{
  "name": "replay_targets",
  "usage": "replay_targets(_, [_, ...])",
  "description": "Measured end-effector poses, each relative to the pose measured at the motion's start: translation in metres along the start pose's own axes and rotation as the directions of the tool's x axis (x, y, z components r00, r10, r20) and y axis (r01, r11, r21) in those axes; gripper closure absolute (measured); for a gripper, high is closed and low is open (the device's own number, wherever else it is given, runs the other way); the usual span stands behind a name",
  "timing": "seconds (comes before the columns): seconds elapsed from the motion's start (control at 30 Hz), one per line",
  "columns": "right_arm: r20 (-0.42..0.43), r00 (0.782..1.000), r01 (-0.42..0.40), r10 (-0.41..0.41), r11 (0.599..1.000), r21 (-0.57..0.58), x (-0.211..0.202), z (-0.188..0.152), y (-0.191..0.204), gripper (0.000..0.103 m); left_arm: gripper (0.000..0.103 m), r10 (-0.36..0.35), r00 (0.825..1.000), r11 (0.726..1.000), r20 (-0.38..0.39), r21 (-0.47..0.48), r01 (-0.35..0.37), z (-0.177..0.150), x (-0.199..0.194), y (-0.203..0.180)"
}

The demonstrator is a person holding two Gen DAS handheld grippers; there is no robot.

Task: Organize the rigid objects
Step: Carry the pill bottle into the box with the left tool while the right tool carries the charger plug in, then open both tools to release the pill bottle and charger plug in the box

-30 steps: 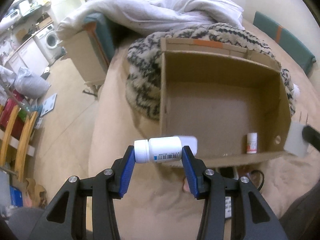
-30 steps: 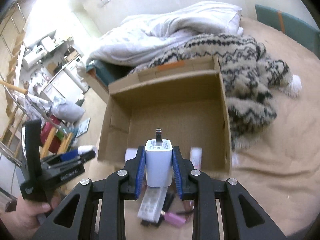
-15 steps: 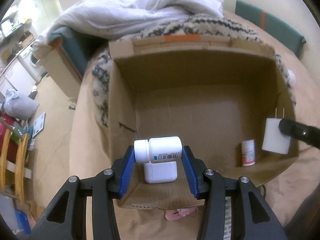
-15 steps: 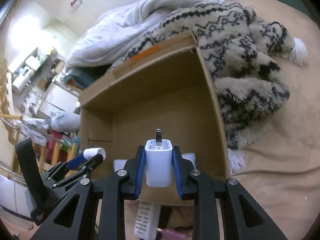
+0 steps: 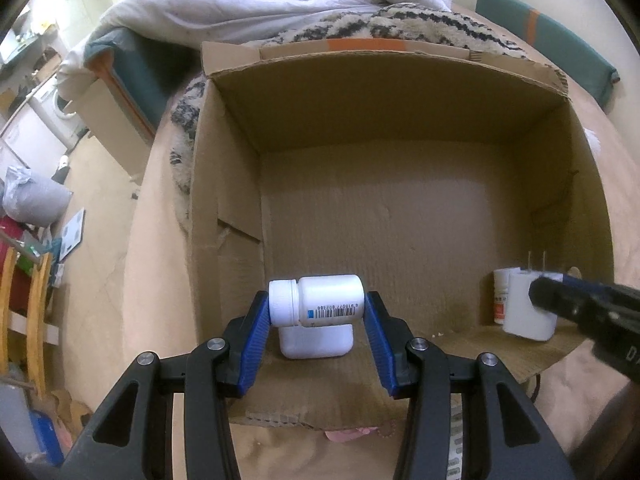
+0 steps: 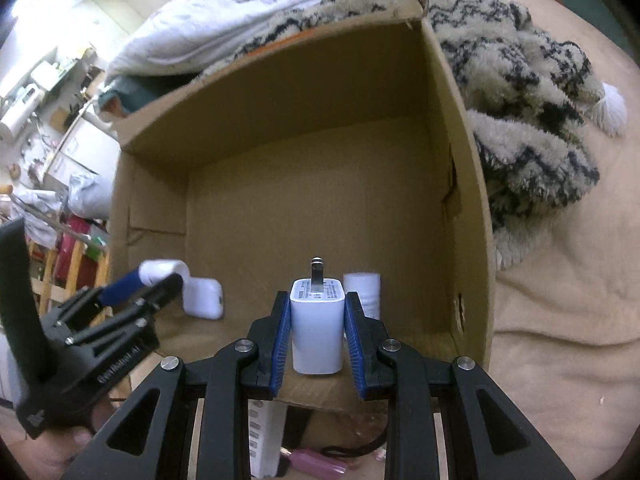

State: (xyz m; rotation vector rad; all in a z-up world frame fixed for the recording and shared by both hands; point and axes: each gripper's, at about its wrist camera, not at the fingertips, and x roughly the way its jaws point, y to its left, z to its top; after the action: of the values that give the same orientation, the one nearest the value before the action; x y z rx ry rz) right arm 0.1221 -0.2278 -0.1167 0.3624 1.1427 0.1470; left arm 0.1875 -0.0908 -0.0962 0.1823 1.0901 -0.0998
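An open cardboard box (image 5: 400, 200) fills the middle of both views, resting on a tan bed cover with a patterned fleece blanket (image 6: 528, 92) at upper right. Low in frame, the left tool (image 5: 316, 308) grips a white pill bottle (image 5: 320, 300) sideways above a white case (image 5: 316, 340) on the box floor. The right tool (image 6: 316, 320) clamps a white charger plug (image 6: 318, 320), prongs up, beside a small white bottle (image 6: 364, 288) in the box's lower right corner.

From my feed, small bottle (image 5: 500, 296) at 3 o'clock sat half hidden behind charger (image 5: 524, 312); its label was unreadable. Items under box flap (image 6: 320, 396) at 6 o'clock were cut off.
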Motion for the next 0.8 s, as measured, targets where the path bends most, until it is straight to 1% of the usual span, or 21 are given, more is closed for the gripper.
replay_targets(0.27, [-0.006,1.000,0.009,-0.010,1.000,-0.021,0.003,0.000,0.005,0.075,0.060,0.008,1.000,1.000,-0.010,-0.012,-0.008,-0.001,0.002,0.003])
replay_targets(0.43, [-0.002,1.000,0.006,-0.006,1.000,-0.014,0.003,0.001,0.006,0.075,0.060,0.021,1.000,1.000,0.000,0.015,-0.021,-0.002,0.001,-0.001])
replay_targets(0.47, [0.000,1.000,0.005,-0.005,1.000,-0.012,0.002,0.001,0.006,0.075,0.058,0.018,1.000,1.000,0.002,0.018,-0.018,-0.002,0.000,-0.001])
replay_targets(0.57, [0.011,1.000,0.003,-0.002,1.000,-0.007,-0.002,0.001,0.003,0.075,0.044,-0.007,1.000,1.000,0.014,0.014,0.007,-0.001,-0.004,-0.001])
replay_targets(0.6, [0.020,1.000,0.003,-0.003,1.000,-0.012,-0.003,0.001,0.004,0.075,0.042,-0.013,1.000,1.000,0.020,0.012,0.012,-0.001,-0.005,-0.001])
replay_targets(0.7, [0.054,0.998,0.009,-0.007,0.999,-0.031,-0.010,0.003,0.008,0.074,0.040,-0.023,0.999,1.000,0.035,0.006,0.023,-0.001,-0.010,0.000])
replay_targets(0.73, [0.063,0.998,0.009,-0.007,0.999,-0.035,-0.012,0.004,0.009,0.069,0.040,-0.026,0.999,1.000,0.037,0.002,0.026,-0.001,-0.011,0.000])
replay_targets(0.77, [0.069,0.998,0.008,-0.005,0.999,-0.035,-0.014,0.004,0.010,0.050,0.040,-0.029,0.999,1.000,0.039,-0.001,0.029,-0.002,-0.012,0.001])
replay_targets(0.8, [0.076,0.997,0.004,-0.001,1.000,-0.031,-0.016,0.004,0.010,0.036,0.040,-0.034,0.999,0.999,0.040,-0.005,0.034,-0.002,-0.012,0.001])
